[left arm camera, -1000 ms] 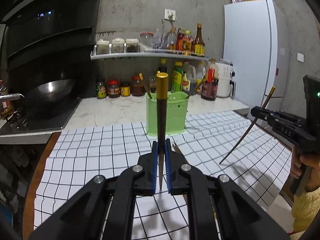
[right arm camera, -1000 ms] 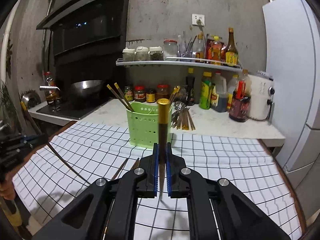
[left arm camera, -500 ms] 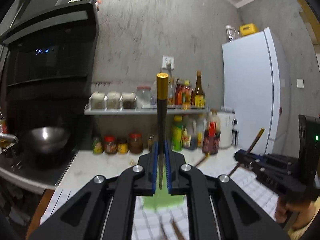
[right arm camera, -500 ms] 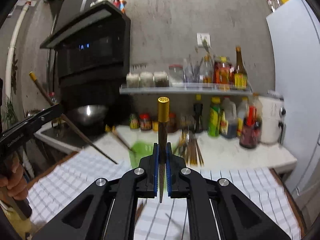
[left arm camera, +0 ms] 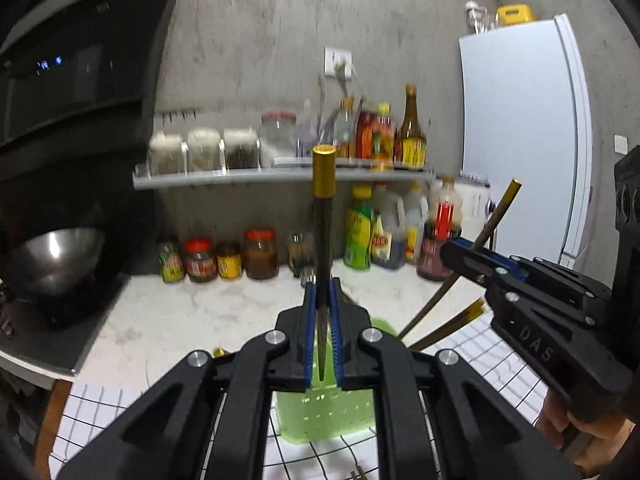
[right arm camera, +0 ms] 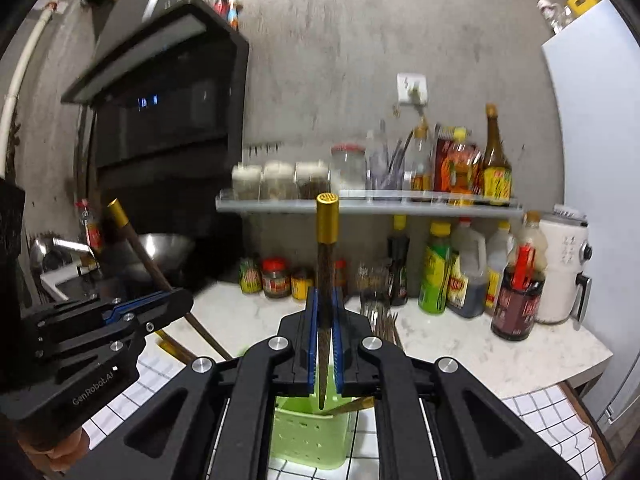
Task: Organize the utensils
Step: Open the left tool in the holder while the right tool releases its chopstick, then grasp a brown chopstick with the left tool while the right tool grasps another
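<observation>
The left gripper (left arm camera: 321,336) is clamped on a dark chopstick (left arm camera: 322,240) with a gold cap, standing upright between the blue pads, its thin point hanging over the green perforated holder (left arm camera: 320,420) on the checked cloth (left arm camera: 500,364). To its right, the right gripper (right arm camera: 325,340) is clamped the same way on a second chopstick (right arm camera: 327,264), brown-speckled and gold-capped, its tip above the same holder, where other gold-tipped sticks already lean.
</observation>
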`<action>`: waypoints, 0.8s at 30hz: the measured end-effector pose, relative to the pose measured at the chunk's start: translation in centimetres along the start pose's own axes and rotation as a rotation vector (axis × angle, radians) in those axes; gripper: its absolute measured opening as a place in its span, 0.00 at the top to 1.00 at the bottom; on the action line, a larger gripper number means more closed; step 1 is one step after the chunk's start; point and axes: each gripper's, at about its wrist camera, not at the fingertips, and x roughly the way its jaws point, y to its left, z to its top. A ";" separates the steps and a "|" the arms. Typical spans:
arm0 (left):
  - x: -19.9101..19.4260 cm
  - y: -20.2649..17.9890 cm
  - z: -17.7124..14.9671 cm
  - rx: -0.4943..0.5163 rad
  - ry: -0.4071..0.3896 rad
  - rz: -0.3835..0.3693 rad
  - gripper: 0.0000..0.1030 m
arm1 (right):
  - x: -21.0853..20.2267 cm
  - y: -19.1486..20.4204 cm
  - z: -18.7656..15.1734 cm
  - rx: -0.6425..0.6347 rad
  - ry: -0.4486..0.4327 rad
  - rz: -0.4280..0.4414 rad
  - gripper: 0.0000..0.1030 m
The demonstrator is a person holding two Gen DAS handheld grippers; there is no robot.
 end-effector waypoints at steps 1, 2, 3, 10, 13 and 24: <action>0.6 0.1 -0.4 0.003 0.015 -0.009 0.94 | 0.8 0.0 -0.4 -0.001 0.024 -0.001 0.93; 1.0 0.0 -0.7 0.010 0.018 -0.009 0.94 | 1.3 0.0 -0.8 -0.003 0.043 -0.001 0.93; 1.2 0.0 -0.9 0.026 0.011 -0.002 0.94 | 1.8 0.1 -1.1 -0.007 0.057 -0.002 0.92; -0.9 0.2 0.2 0.010 -0.019 -0.020 0.72 | -0.7 0.5 -0.4 -0.057 0.029 -0.026 0.60; -3.6 0.4 0.9 -0.009 -0.050 -0.017 0.72 | -3.7 0.4 0.1 -0.073 0.002 -0.030 0.60; -11.0 0.4 -9.6 -0.004 0.228 0.109 0.69 | -12.6 0.4 -8.9 -0.019 0.228 -0.027 0.59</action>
